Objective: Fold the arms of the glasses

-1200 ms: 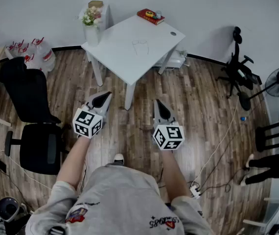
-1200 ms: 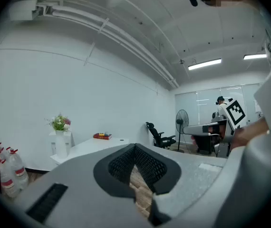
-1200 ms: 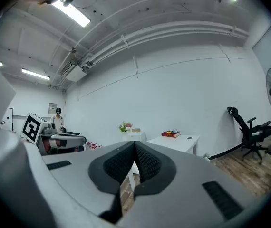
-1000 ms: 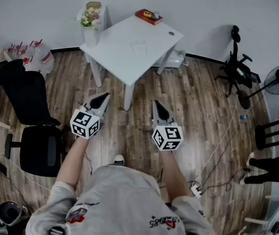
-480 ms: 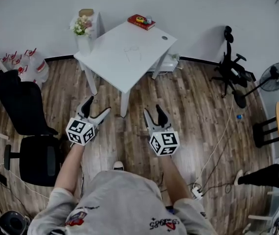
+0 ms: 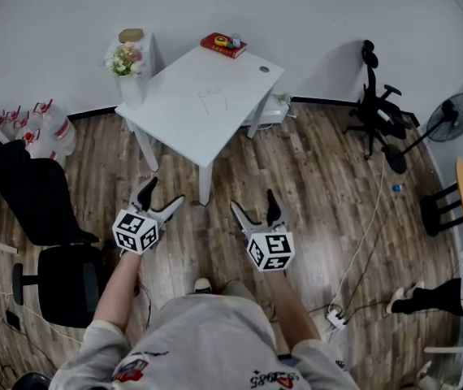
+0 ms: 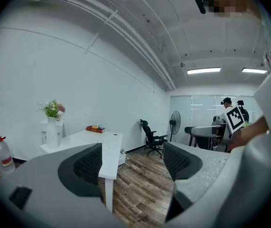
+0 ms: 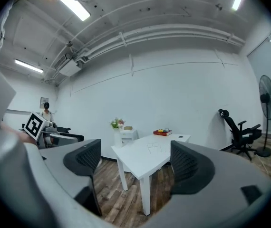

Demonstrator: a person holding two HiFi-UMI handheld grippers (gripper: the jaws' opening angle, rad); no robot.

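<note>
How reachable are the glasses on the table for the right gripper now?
Probably not yet: the right gripper, its empty jaws just opening, hangs over floor short of the table where the glasses lie; nothing intervenes.

White desk on a wooden floor, red book at its far corner. Beside it, vase of flowers against the wall. Black chair at left, bottles beyond; second chair and fan at right.

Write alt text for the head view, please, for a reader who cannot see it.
Seen from above, a person holds the left gripper and right gripper over a wood floor, jaws just opened, nothing between them. Ahead stands a white table with glasses on it.
</note>
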